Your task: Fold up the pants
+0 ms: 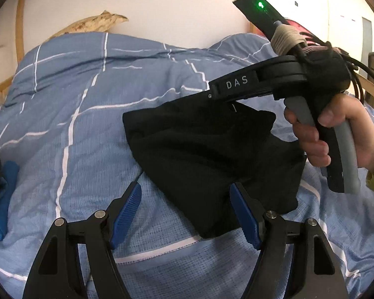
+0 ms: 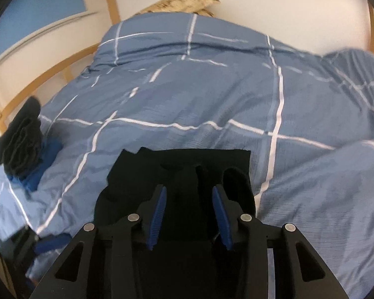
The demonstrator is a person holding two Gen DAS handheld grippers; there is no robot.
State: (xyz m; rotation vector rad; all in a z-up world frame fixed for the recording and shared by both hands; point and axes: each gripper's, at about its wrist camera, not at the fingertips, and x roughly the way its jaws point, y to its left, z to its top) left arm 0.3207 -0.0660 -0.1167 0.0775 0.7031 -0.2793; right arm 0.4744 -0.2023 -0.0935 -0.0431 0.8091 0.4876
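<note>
The black pants (image 1: 202, 154) lie folded in a compact bundle on the blue checked duvet (image 1: 87, 124). My left gripper (image 1: 185, 194) is open, its blue pads straddling the near corner of the bundle, just above the duvet. In the left wrist view the right gripper (image 1: 213, 92) reaches over the far edge of the pants, held by a hand (image 1: 336, 134); its tips touch the fabric. In the right wrist view the right gripper (image 2: 189, 194) is open, with the black pants (image 2: 182, 169) between and below its pads.
A stack of dark and blue folded clothes (image 2: 22, 147) sits at the bed's left edge, also visible in the left wrist view (image 1: 0, 199). A beige pillow (image 1: 92, 23) leans at the headboard. A wooden bed frame (image 2: 17, 99) borders the left side.
</note>
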